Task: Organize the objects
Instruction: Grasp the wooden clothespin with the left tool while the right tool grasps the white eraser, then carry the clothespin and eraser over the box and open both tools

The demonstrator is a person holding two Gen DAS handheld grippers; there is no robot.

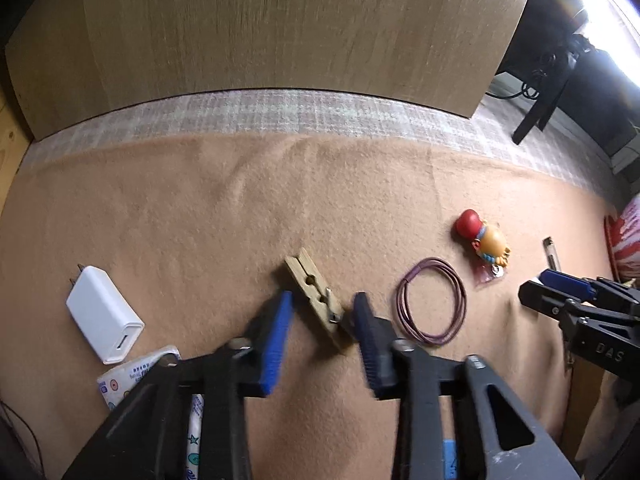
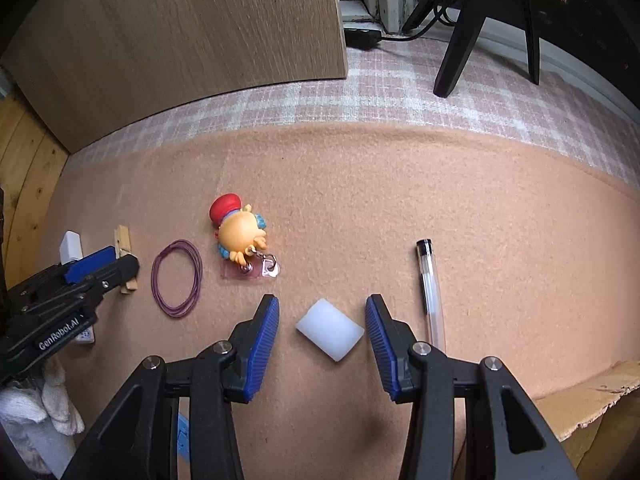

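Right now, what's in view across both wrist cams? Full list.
clothespin: 1, wooden, between left gripper's fingers
charger: 1, white, far left
tissue packet: 1, white, near charger
cord loop: 1, purple, right of clothespin
toy keychain: 1, orange with red hat, centre
eraser block: 1, white, between right gripper's fingers
pen: 1, clear, black cap, right
blanket: 1, peach, underneath
left gripper: open
right gripper: open
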